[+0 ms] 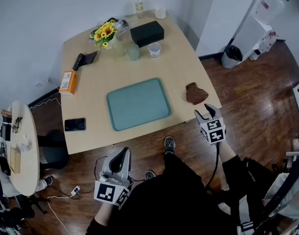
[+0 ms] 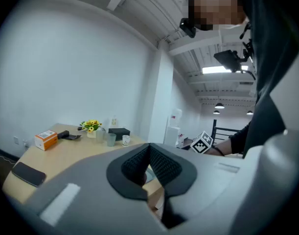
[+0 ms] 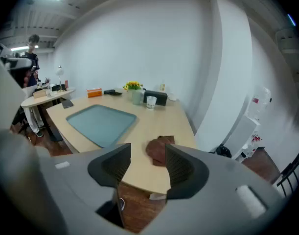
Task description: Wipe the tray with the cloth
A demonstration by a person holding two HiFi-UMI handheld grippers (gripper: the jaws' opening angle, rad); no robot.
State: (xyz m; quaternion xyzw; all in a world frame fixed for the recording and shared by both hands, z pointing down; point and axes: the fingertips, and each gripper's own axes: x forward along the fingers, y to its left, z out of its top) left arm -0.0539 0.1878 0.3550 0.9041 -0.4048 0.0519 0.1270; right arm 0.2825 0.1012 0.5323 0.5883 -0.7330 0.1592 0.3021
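A teal tray [image 1: 138, 104] lies bare on the light wooden table [image 1: 183, 67], near its front edge; it also shows in the right gripper view [image 3: 100, 121]. To its right, near the table's right edge, sits a crumpled brown cloth [image 1: 195, 93]. My right gripper [image 1: 206, 112] hangs just off the table edge, close to the cloth, and is open and empty; the cloth [image 3: 158, 150] lies a little beyond its jaws [image 3: 147, 163]. Over the floor in front of the table, my left gripper [image 1: 124, 153] is shut on nothing, its pads together [image 2: 149, 163].
At the table's back stand a black box [image 1: 147, 33], a vase of yellow flowers [image 1: 104, 32], a glass [image 1: 133, 52] and a paper cup [image 1: 154, 49]. An orange box [image 1: 67, 82] and a phone [image 1: 75, 125] lie at the left. A small round table [image 1: 22, 151] stands left.
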